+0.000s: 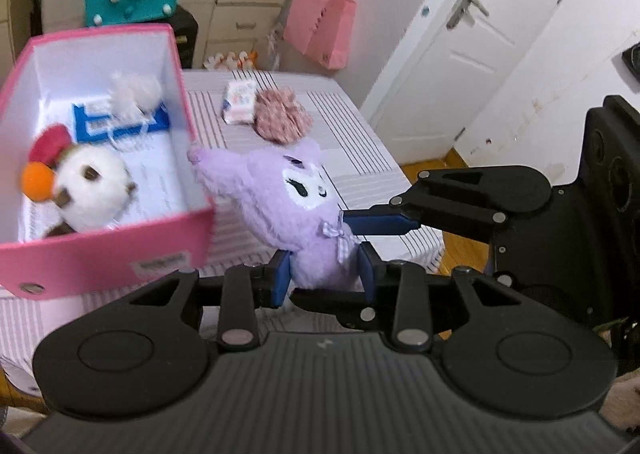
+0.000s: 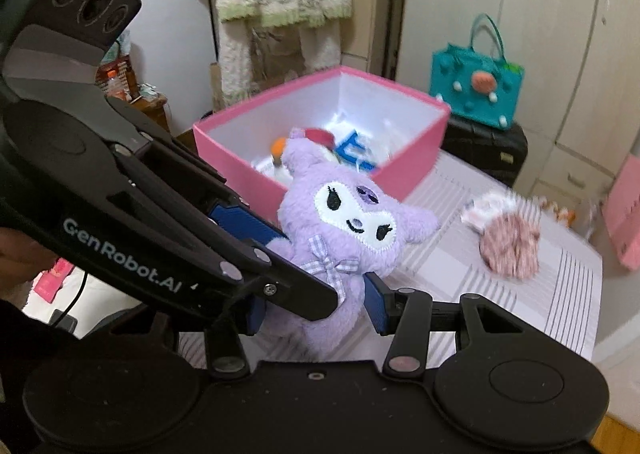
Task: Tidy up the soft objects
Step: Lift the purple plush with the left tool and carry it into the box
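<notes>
Left gripper: blue pads clamped on the lower body of the purple plush, which is held up above the striped tablecloth. Right gripper: pads pressed against the same plush's body from the other side; both grip it at once. One plush ear nearly touches the pink box.

Pink box, open-topped, white inside: holds a white round plush with orange and red parts, a pale fluffy item, printed paper with blue characters, unreadable.

On the cloth beyond: pinkish pompom, small white packet beside it.

Left gripper's arm reads "GenRobot.AI". Box label too blurred to read.
</notes>
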### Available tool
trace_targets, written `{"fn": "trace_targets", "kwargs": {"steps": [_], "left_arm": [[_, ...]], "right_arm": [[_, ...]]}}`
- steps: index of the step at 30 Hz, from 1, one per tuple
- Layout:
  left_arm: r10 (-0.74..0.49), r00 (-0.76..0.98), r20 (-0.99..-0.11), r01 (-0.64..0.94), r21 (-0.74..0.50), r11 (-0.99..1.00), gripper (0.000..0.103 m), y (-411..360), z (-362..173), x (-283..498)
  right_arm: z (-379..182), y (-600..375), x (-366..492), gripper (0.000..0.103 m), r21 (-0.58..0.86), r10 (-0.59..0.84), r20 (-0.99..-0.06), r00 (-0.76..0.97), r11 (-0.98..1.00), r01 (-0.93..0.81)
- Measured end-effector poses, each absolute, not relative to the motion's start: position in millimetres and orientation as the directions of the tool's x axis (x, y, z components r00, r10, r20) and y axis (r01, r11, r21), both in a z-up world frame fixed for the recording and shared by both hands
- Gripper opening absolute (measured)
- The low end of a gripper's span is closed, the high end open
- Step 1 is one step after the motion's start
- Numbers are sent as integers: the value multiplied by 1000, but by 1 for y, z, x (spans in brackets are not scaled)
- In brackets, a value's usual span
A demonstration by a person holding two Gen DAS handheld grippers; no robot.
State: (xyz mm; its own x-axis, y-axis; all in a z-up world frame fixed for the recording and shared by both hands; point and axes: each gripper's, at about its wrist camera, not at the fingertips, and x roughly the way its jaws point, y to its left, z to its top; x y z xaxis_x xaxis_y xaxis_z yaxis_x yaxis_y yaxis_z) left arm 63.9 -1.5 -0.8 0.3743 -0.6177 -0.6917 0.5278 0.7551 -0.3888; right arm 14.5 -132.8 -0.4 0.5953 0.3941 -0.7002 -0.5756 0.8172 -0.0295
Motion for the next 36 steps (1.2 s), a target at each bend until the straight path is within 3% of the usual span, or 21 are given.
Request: {"fn": "trace_targets", "kwargs": {"steps": [18, 27, 36], "left_arm": [[-607, 528, -594, 438, -422, 794, 35, 83, 22, 154], [-596, 512, -619, 372, -465, 803, 35, 104, 1, 232], [-534, 437, -724, 250, -472, 845, 35, 107, -31, 298]], "right_arm": [[28, -61, 117, 54, -102, 435, -609, 663, 786, -610], [12, -40, 194, 54, -42, 408, -659, 632, 819, -572], [-21, -35, 264, 53, 92, 441, -738, 511, 816, -571]]}}
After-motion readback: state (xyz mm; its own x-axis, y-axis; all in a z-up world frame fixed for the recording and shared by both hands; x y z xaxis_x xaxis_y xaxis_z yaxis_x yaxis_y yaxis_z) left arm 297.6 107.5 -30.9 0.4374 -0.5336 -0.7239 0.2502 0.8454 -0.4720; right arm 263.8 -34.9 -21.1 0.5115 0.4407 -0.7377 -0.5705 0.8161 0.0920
